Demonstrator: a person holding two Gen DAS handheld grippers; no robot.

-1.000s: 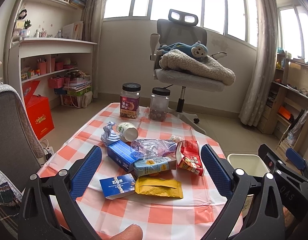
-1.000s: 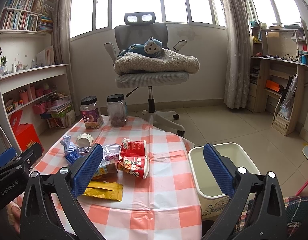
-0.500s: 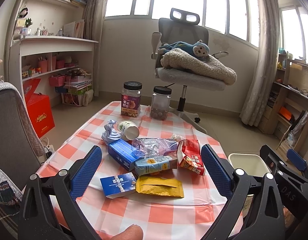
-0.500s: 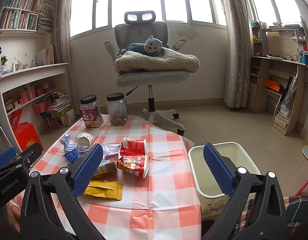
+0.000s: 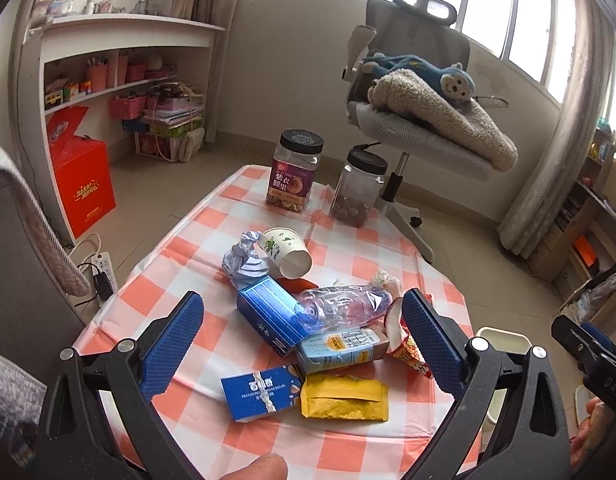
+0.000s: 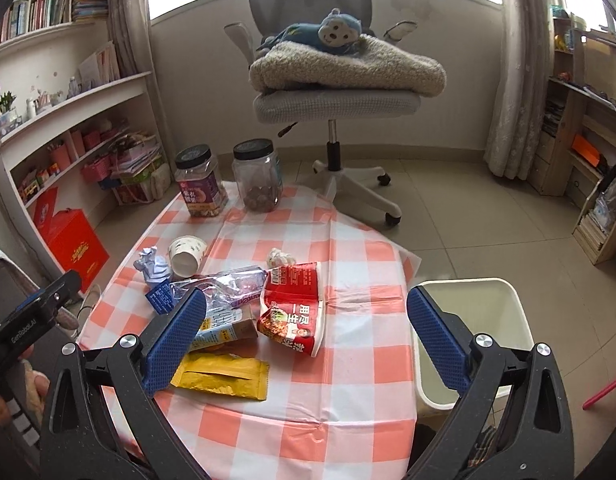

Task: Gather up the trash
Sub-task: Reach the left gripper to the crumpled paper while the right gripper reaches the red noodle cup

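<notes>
I've got both tools hovering over the near edge of the checked surface (image 6: pixel 348 392), nothing gripped. The left hand-held gripper (image 5: pixel 303 344) has its jaws spread wide and empty, and low centre in its view, right between the pads, lie the yellow packet (image 5: pixel 344 400) and the small blue box (image 5: pixel 259 392), side by side and touching. The packet's long axis runs left to right across the frame, so I judge a pinch across its short side suits best. The right hand-held gripper (image 6: pixel 308 336) is also wide apart and empty; the red noodle wrapper (image 6: pixel 293 304) sits dead centre ahead of it, and the white bin (image 6: pixel 468 320) stands off the surface's edge at lower right, so that side looks nearer for the drop.
</notes>
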